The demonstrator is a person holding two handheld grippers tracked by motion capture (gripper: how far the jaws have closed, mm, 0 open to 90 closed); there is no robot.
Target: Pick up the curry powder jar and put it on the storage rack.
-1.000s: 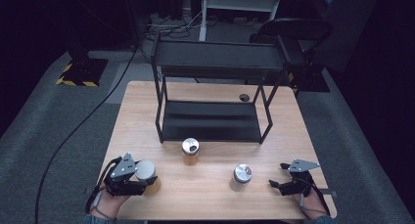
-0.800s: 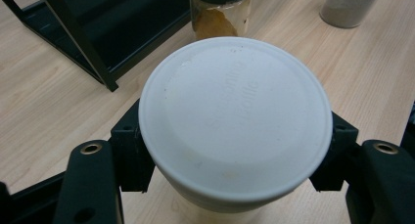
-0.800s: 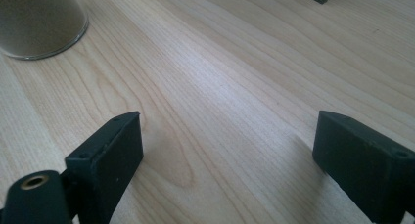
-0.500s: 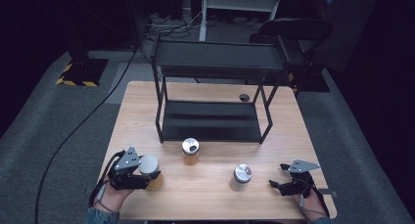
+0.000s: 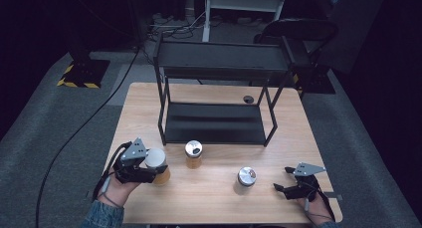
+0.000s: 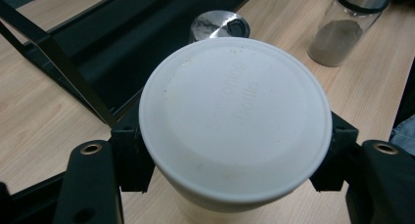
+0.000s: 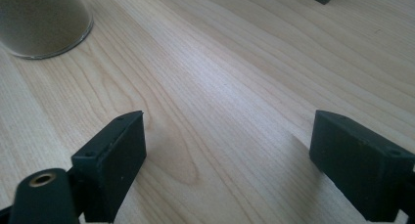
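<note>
My left gripper (image 5: 158,169) is shut on a jar with a white lid (image 5: 155,158) at the table's front left, and the jar is raised off the wood. In the left gripper view the white lid (image 6: 234,116) sits between the two black jaws. My right gripper (image 5: 281,180) rests low at the front right, open, with bare wood between its jaws (image 7: 227,150); they have just been closing a little. A silver-lidded jar of grey powder (image 5: 246,178) stands to its left, its base visible in the right gripper view (image 7: 41,18).
A black two-shelf rack (image 5: 224,58) stands on the wooden table (image 5: 209,203), towards its back. Just in front of the rack stands a silver-lidded jar with amber contents (image 5: 193,154). A chair and cables lie on the floor beyond the table.
The left gripper has risen with the white-lidded jar and moved a little towards the rack. The right hand has stayed in place.
</note>
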